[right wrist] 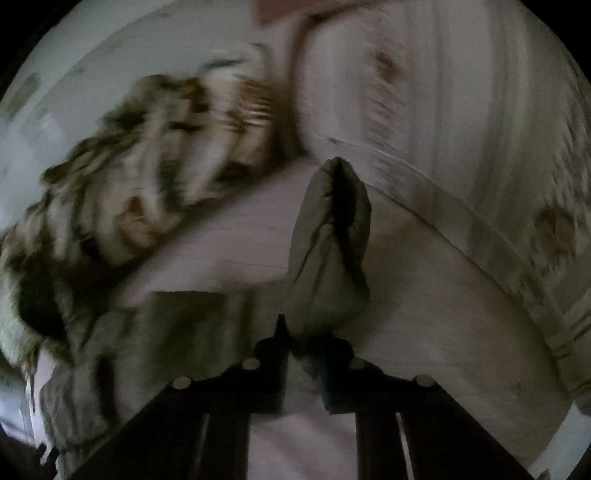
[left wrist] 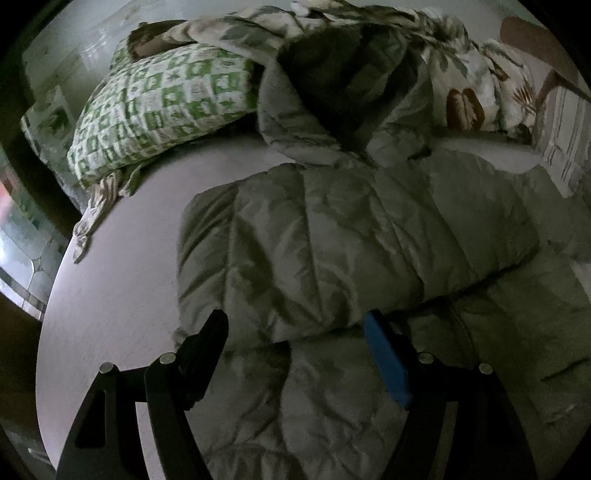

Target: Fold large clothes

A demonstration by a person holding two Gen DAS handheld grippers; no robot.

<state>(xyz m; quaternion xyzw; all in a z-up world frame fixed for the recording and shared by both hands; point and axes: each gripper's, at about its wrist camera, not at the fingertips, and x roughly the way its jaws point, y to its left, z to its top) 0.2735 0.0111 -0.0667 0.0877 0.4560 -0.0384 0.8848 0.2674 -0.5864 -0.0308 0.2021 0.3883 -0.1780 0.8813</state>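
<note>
Bedsheet (left wrist: pixel 122 266) holds jacket (left wrist: pixel 332 251), checked pillow (left wrist: pixel 162 107), floral duvet (left wrist: pixel 476 85).

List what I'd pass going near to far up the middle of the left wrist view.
Left gripper → folded grey puffer jacket → its hood → floral blanket at the far edge.

The jacket (left wrist: pixel 332 236) lies on the bed (left wrist: pixel 122 273), a pillow (left wrist: pixel 162 107) behind it to the left, a rumpled blanket (left wrist: pixel 461 74) behind. The left claw (left wrist: pixel 295 332) spreads before the jacket's folded edge; the right claw (right wrist: pixel 303 339) pinches its cuff (right wrist: pixel 332 240).
</note>
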